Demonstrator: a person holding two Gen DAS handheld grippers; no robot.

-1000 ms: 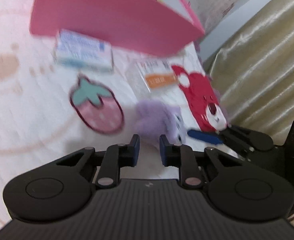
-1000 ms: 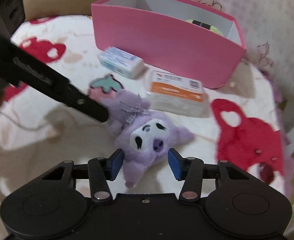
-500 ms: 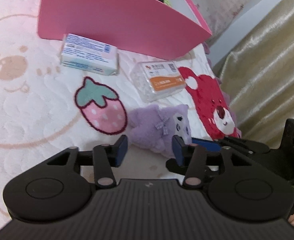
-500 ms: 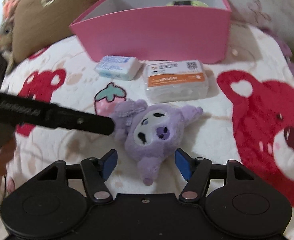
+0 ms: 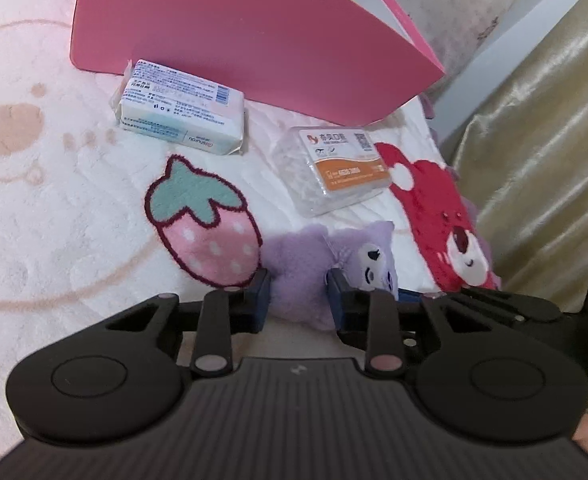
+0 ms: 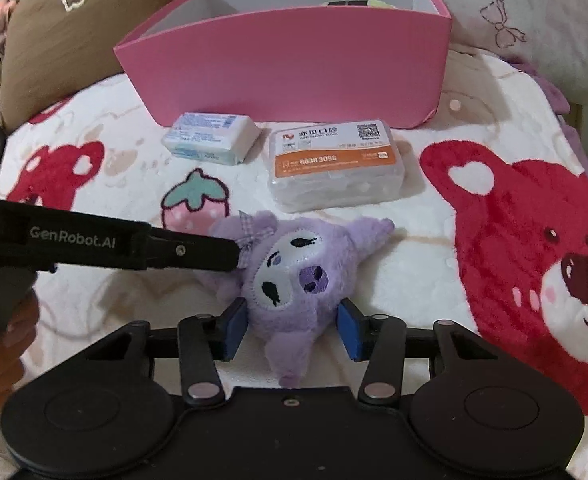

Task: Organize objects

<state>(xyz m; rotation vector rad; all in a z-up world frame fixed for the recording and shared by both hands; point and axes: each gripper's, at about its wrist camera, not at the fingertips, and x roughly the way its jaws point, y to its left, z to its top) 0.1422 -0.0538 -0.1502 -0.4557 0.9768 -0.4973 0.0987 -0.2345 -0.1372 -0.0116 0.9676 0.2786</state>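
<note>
A purple plush toy (image 6: 294,268) lies face up on the bed blanket. My right gripper (image 6: 292,328) has the lower part of its face between the blue pads; the jaws are closing and both pads touch the fur. My left gripper (image 5: 297,300) comes in from the left, its jaws closing on the plush toy (image 5: 301,276) at the bow side. Its finger (image 6: 198,254) shows in the right wrist view. Behind stand a pink box (image 6: 294,64), a tissue pack (image 6: 210,138) and a clear case with an orange label (image 6: 333,164).
The blanket bears a strawberry patch (image 5: 202,224) and a red bear (image 6: 533,260). A brown cushion (image 6: 74,20) lies at the back left, a gold curtain (image 5: 533,120) hangs beside the bed. A yellow-green item (image 6: 357,2) sits inside the box. A hand (image 6: 2,344) holds the left gripper.
The left jaws opened, then closed in around the plush's side. The right gripper rolled level and its pads spread, then drew in against the plush's face.
</note>
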